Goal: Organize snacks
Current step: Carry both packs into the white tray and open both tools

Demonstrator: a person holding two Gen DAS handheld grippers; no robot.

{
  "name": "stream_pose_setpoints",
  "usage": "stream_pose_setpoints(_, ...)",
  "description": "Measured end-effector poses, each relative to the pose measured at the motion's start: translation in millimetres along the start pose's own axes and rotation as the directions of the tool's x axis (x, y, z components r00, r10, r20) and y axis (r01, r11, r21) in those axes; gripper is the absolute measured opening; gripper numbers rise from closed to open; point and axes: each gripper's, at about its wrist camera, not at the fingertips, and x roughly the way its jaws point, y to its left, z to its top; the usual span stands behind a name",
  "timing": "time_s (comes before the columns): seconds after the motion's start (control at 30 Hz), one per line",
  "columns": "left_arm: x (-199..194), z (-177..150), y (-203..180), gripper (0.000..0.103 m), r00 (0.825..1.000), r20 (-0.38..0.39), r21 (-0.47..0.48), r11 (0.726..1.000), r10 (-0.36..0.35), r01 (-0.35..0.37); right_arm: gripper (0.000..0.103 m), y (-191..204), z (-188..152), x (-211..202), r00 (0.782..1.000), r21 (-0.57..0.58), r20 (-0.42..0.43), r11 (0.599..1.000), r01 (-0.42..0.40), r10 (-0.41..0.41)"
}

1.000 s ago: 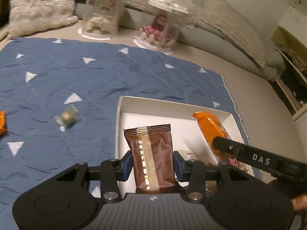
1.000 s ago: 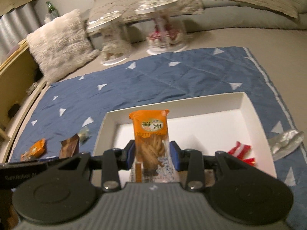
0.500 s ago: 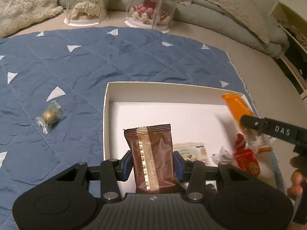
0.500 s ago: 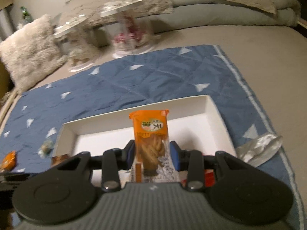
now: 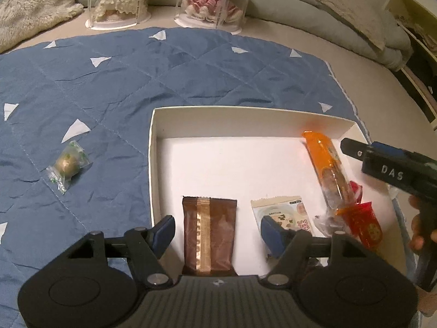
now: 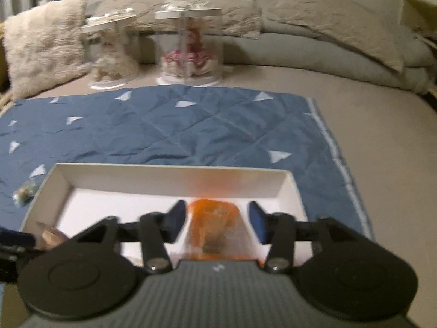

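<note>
Both jaws have just been opening: brown packet (image 5: 209, 236) and orange packet (image 6: 215, 229) lie released between them, lengthwise, over the box (image 5: 245, 112); candy (image 5: 68, 164) lies left of my left jaws.

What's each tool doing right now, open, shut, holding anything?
Left tool: open, jaws just opened; brown snack packet sits loose between them, over the white box.
Right tool: open, jaws just opened; orange snack packet released between them.

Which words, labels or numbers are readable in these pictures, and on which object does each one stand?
"DAS": white letters on the black right tool, seen from the left wrist.
Pale printed snack packet: print too small to read.
Red snack packet: gold mark, unreadable.
Orange transparent snack packet: label blurred in both views.
</note>
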Motion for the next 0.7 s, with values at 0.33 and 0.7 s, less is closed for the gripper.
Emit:
stream_pose_setpoints(0.33,-5.7,-3.1,-3.0,0.07,1.0,-0.008,-0.005,1.0,0.007,-0.007,0.069,-15.2,-6.9,-4.6,0.995,0.056,-0.098,0.998,-0.014,0.02)
stream_pose_setpoints(0.7,-18.8,-9.6,-10.3,0.071,1.0,-0.002,0.009,1.0,0.002,-0.002,0.07,-18.6,-13.2,-24.4,0.99,0.079,-0.136,0.996,-0.032,0.043)
